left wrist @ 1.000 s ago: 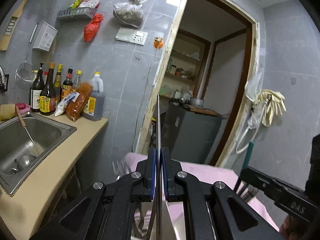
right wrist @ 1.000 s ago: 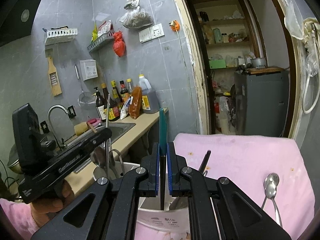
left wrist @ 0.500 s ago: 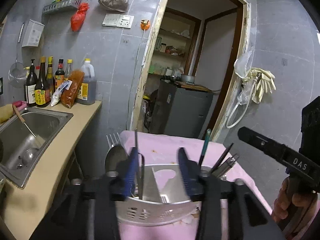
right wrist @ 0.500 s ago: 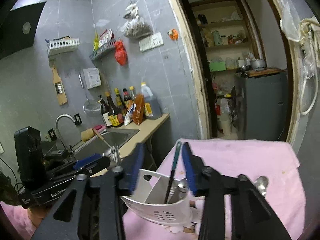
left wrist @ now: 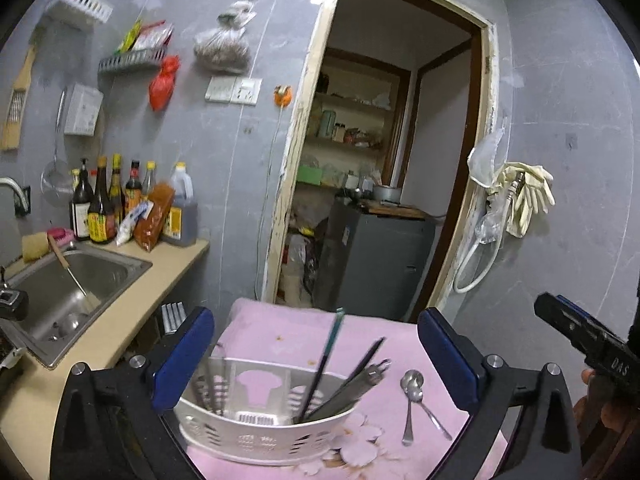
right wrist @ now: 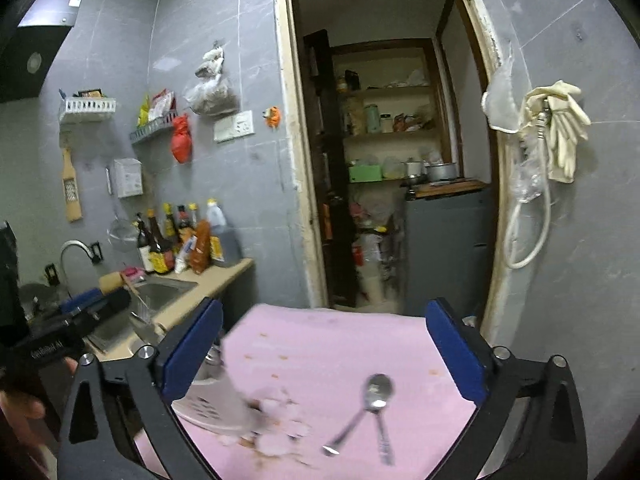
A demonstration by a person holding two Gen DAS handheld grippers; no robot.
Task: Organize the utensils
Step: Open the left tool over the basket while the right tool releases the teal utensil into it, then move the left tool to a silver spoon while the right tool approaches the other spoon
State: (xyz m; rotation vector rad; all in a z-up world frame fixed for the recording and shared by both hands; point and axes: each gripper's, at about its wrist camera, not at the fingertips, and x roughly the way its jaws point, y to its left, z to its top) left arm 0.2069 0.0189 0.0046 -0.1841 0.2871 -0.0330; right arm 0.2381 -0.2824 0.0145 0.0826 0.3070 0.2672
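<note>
Two loose spoons (right wrist: 374, 412) lie on the pink cloth (right wrist: 340, 344) just right of the white utensil caddy (left wrist: 260, 428), bowls close together at the far end, handles fanning back toward the cameras. They sit between the right gripper's (right wrist: 324, 356) fingers in its view, and off to the right side in the left gripper's (left wrist: 316, 356), so the right hand appears better placed. Both grippers stand wide open, empty and touching nothing.
</note>
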